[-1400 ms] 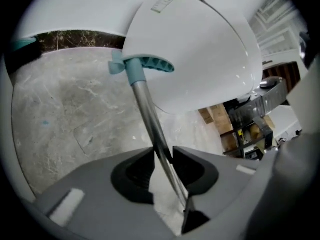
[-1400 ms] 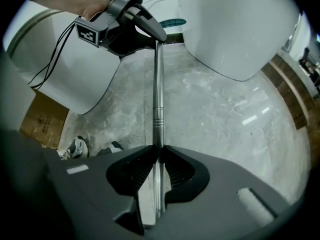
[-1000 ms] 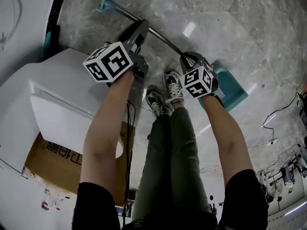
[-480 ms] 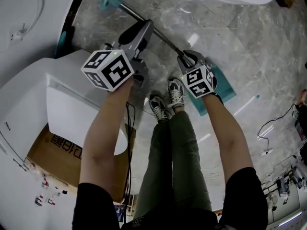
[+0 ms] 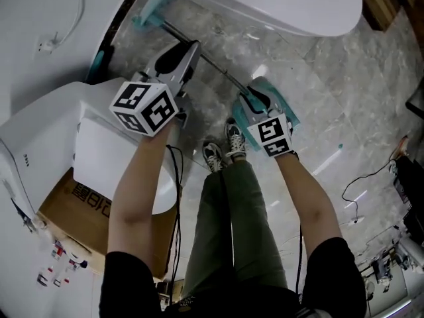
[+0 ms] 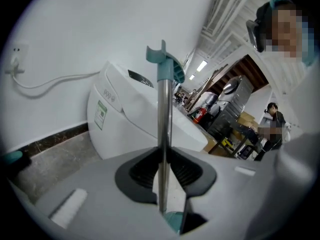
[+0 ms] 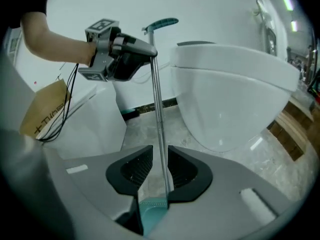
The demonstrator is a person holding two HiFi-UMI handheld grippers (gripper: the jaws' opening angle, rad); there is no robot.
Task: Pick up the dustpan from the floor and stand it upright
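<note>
The dustpan has a teal pan (image 5: pixel 278 105), a thin metal pole (image 5: pixel 205 52) and a teal hand grip (image 5: pixel 151 8). My left gripper (image 5: pixel 185 50) is shut on the upper pole; in the left gripper view the pole (image 6: pixel 163 129) runs up between the pads to the hand grip (image 6: pixel 169 66). My right gripper (image 5: pixel 254 98) is shut on the pole just above the pan. In the right gripper view the pole (image 7: pixel 158 119) rises from the teal socket (image 7: pixel 151 211) between the pads, and the left gripper (image 7: pixel 125 54) holds it higher up. The dustpan hangs tilted above the floor.
A white toilet-like unit (image 5: pixel 59 131) stands at left, with a cardboard box (image 5: pixel 79 207) near it. A white bowl (image 5: pixel 298 5) stands at the top, beside a wooden pallet (image 7: pixel 292 129). The person's shoes (image 5: pixel 222 150) are below the pan. A cable (image 5: pixel 368 177) lies at right.
Both grippers have risen with the dustpan. The pan has come up off the floor and the pole stands steeper than before.
</note>
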